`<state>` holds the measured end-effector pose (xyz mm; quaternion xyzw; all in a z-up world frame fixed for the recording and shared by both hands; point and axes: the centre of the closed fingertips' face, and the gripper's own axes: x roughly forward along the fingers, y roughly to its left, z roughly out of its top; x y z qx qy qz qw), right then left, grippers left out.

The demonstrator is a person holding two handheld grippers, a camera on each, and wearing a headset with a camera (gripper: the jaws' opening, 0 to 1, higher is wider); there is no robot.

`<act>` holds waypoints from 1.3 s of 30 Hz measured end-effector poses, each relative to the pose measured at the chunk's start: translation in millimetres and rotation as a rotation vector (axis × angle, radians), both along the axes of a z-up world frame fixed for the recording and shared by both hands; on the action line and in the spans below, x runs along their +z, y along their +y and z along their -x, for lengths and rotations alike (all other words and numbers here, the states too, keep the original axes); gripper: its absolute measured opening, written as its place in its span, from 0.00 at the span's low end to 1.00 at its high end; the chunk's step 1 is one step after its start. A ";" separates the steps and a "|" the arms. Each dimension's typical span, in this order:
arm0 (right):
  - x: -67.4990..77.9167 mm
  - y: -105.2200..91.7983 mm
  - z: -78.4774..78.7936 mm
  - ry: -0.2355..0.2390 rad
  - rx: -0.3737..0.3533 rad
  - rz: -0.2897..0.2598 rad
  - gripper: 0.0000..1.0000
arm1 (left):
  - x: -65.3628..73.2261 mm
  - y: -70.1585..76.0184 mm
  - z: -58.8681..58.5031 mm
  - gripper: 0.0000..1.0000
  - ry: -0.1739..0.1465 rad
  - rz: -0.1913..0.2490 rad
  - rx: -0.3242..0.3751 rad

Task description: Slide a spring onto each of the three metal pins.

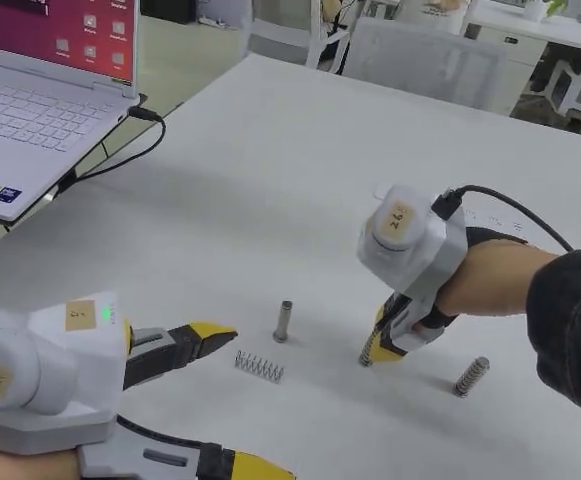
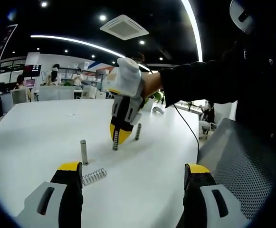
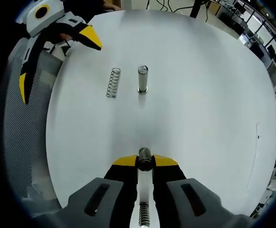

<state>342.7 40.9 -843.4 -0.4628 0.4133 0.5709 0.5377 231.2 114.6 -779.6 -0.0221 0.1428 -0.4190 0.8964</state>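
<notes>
Right gripper (image 1: 388, 340): clenched on a spring, pointing down at the white table (image 1: 300, 170).
Held spring (image 3: 145, 158): pinched near its top between the yellow jaw tips. It stands nearly upright with its lower end at the table surface, and whether a pin runs inside it cannot be told.
Left gripper (image 2: 133, 168): released, jaws spread wide with nothing between them. It sits low over the table at about 8 o'clock from the right gripper, well apart from it.
Bare pin (image 1: 284, 322): stands upright on the table at 9 o'clock from the right gripper, with no spring on it.
Loose spring (image 1: 259, 366): lies flat just beside the bare pin at about 7 o'clock from it, not touching it and in front of the open left jaws.
Third spring (image 1: 470, 376): sits at 4 o'clock from the right gripper, tilted. Whether there is a pin inside it cannot be told.
Done so far: judged at most one pin finished, if the tilted spring already sits on one.
In hand: probably the second spring, at or near its pin.
Left to do: the bare pin has yet to get the loose spring.
</notes>
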 end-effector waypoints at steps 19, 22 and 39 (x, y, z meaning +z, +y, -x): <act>-0.3 -0.7 -1.8 0.008 -0.022 -0.011 0.16 | -0.8 0.8 0.3 0.85 0.000 0.000 0.004; 0.7 -0.6 -2.0 0.009 -0.024 -0.016 0.18 | -0.7 0.4 0.0 0.85 0.000 0.000 0.004; 23.0 18.6 0.9 -0.030 0.001 -0.074 0.24 | 1.5 1.3 0.3 0.85 -0.009 0.002 0.008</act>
